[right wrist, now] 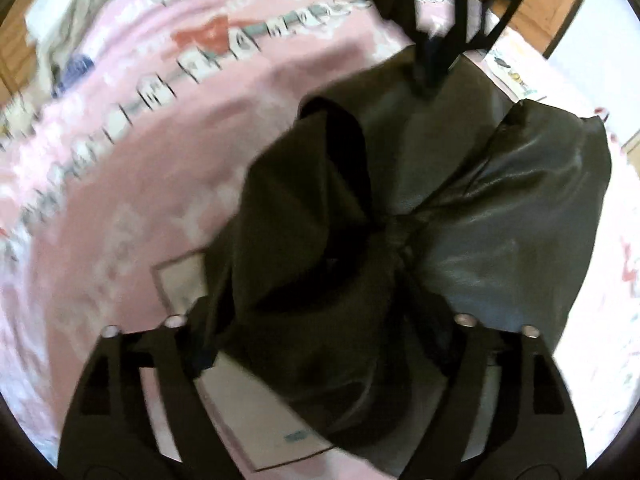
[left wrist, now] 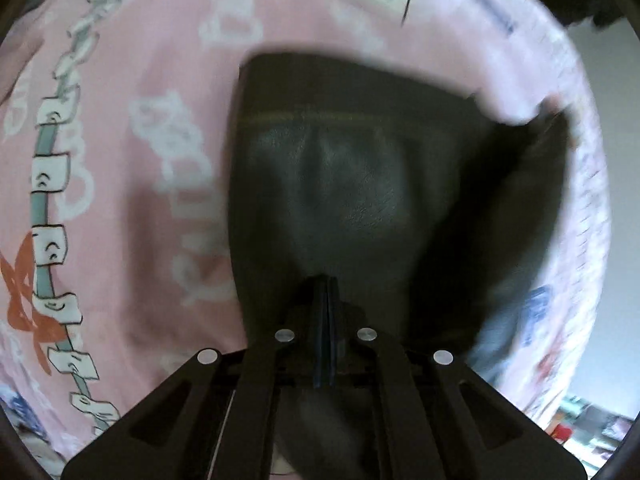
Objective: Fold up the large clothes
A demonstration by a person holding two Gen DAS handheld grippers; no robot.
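A pink printed sheet [left wrist: 168,80] is seen spread under everything, and it fills nearly the whole of both views. In the left wrist view its edge is found at the right, where a pale wall or floor shows beyond it; open sheet lies to the left of the garment and above it. In the right wrist view a strip of wooden floor [right wrist: 536,20] is visible at the top right, and a heap of pale cloth [right wrist: 60,12] lies at the top left corner of the sheet. Bare pink sheet is left to the left of the garment; to its right only a narrow margin is seen.

The dark leather-like garment [right wrist: 512,208] lies on the sheet, bunched and creased toward its middle, with a glossy, grained panel on the right and a darker, matt fold rolled up on the left. In the left wrist view a flat panel of it [left wrist: 340,184] is shown with a stitched seam across the top and soft sheen below.

The left tool [left wrist: 325,280] is pressed together, and it appears to be pinching a dark fold of the garment; the same tool is seen at the top of the right wrist view, at the garment's far edge. The right tool [right wrist: 320,344] is spread wide, its fingers standing either side of the rolled fold without pressing on it.
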